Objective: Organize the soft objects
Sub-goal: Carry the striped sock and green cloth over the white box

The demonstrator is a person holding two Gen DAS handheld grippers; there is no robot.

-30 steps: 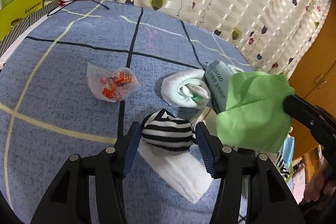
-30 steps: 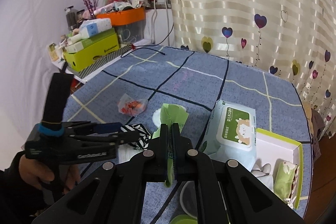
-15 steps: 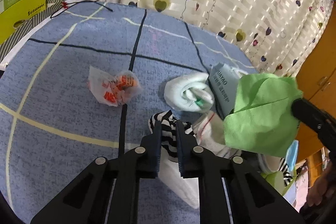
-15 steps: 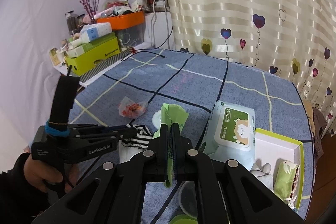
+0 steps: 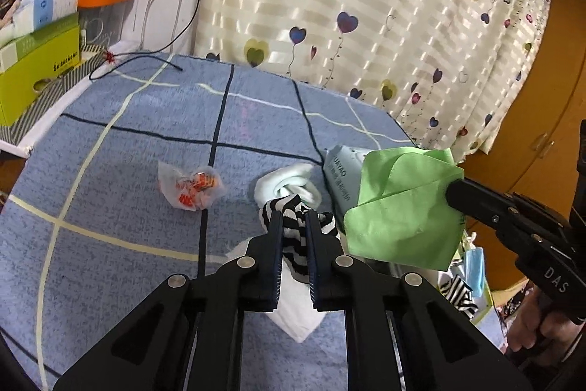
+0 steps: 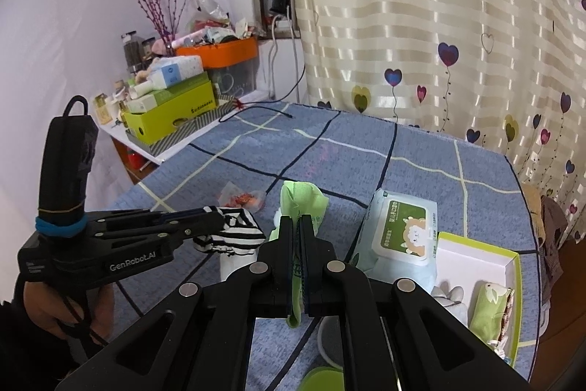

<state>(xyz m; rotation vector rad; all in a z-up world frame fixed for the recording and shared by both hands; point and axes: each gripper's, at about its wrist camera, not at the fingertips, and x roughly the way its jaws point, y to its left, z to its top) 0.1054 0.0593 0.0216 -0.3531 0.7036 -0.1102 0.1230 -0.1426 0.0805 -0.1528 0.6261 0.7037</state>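
**Two thin pinches, two chances to drop**

Left claw (image 5: 293,220) pinches the striped sock (image 5: 293,207), lifted clear of the bed (image 5: 110,152); a loose bunch could slip. Right claw (image 6: 300,226) clamps the green cloth (image 6: 302,196), dangling, liable to snag.

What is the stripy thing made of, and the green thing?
The striped sock looks like soft knitted fabric: it bunches and droops where the left tool pinches it. The green cloth looks like thin, smooth, matte woven fabric, perhaps microfibre: it folds in flat creases in the right tool.
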